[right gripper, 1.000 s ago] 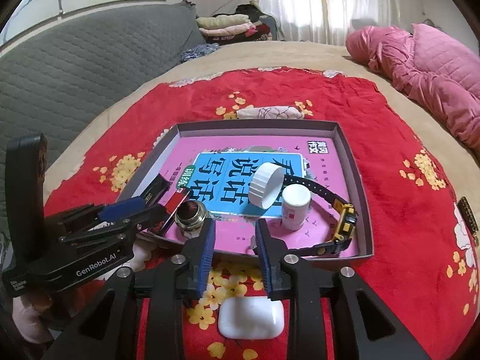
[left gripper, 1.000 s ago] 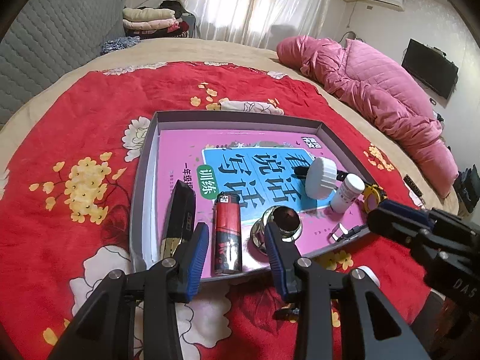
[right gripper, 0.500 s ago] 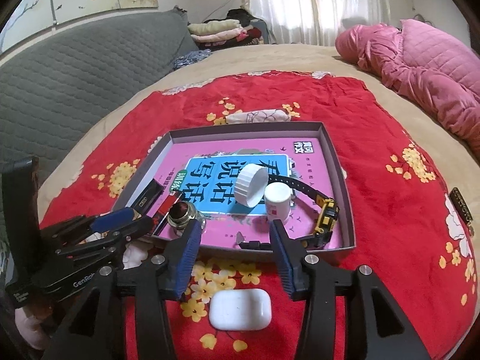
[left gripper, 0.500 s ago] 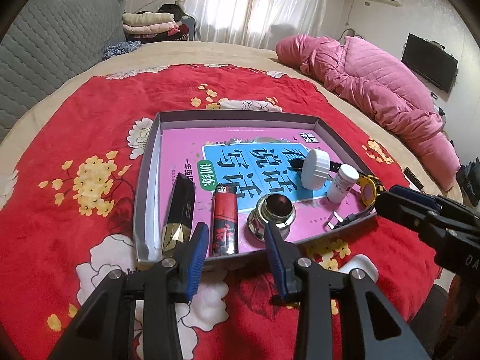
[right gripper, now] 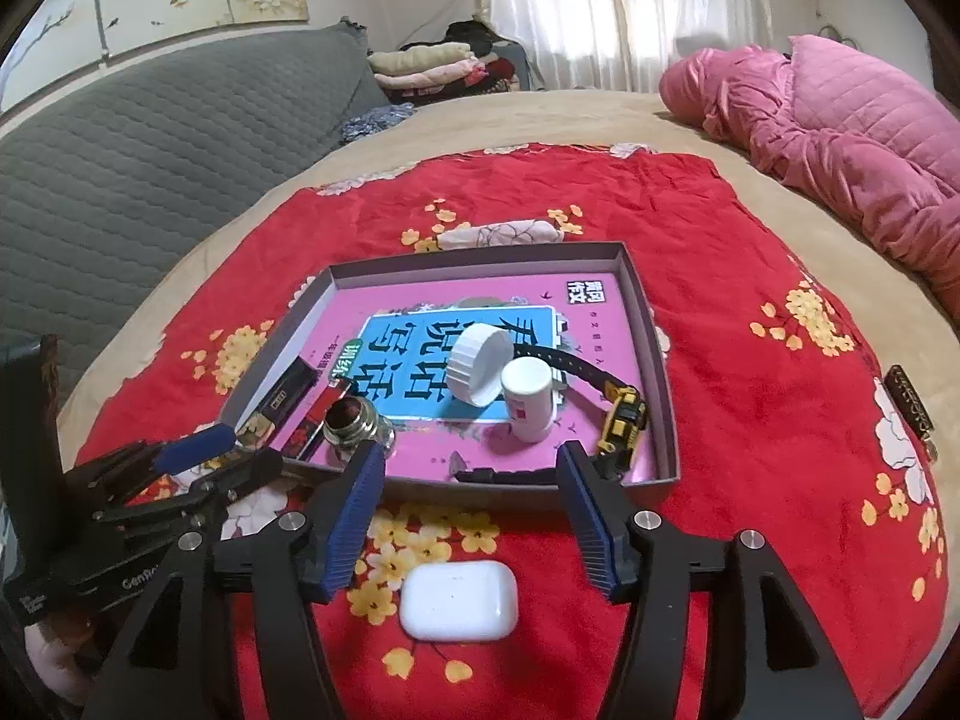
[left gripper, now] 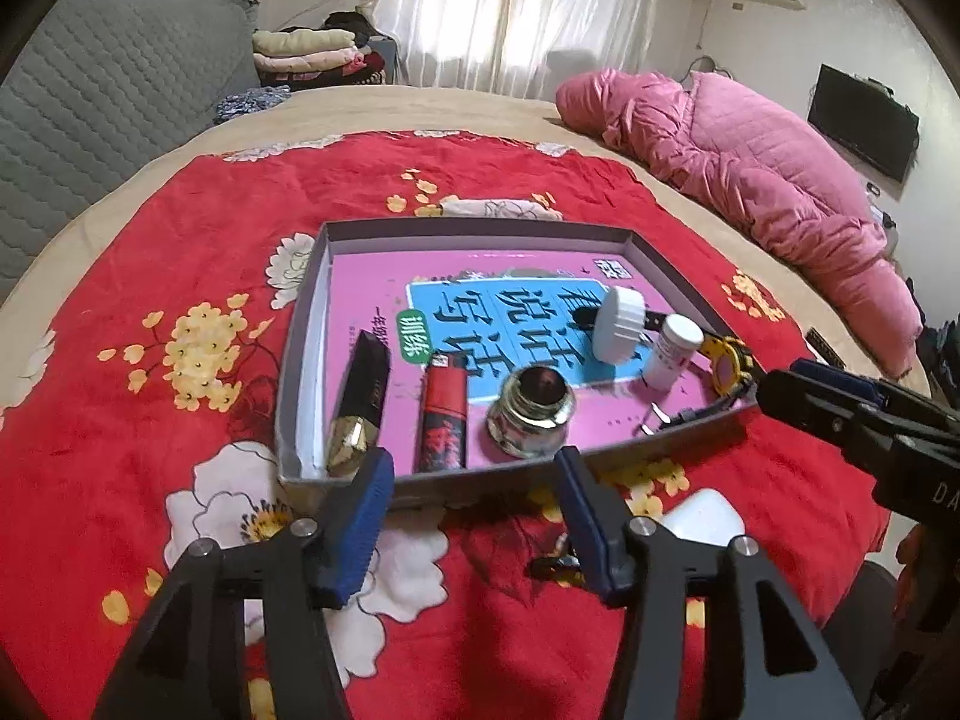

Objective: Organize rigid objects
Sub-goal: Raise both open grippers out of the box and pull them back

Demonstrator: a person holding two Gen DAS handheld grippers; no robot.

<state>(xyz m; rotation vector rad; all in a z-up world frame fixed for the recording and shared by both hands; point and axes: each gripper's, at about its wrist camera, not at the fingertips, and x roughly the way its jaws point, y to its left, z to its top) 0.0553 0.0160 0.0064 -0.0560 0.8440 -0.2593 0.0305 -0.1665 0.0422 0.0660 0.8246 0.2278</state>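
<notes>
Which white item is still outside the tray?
The white earbud case, lying on the red cloth; the white cap and small white bottle are inside the tray.

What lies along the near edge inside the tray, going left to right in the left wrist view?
Black and gold case → red lighter → glass ink bottle → small white bottle → yellow watch, all inside the grey tray.

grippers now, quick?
Left gripper: jaws opening, nothing between them.
Right gripper: jaws opening, nothing between them.
</notes>
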